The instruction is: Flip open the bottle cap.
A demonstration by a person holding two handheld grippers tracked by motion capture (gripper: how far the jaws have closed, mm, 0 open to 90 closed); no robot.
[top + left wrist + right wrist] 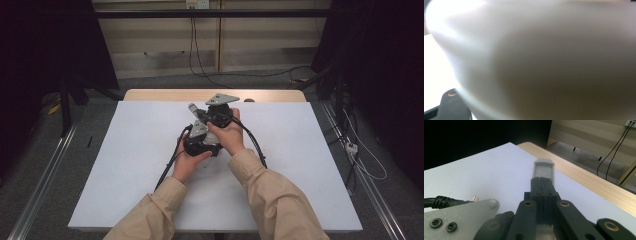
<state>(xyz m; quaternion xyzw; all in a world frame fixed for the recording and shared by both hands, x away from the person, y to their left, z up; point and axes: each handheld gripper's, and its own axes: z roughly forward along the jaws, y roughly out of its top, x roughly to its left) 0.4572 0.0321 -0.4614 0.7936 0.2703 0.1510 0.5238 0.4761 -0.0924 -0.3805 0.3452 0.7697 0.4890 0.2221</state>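
Right tongs (543,173) pressed closed, empty, over the white-sheeted wooden desk (125,165). Left tongs (199,131) bunched against them at centre; state not determinable, camera blurred. No workpiece present. Advisable: separate hands before opening either.
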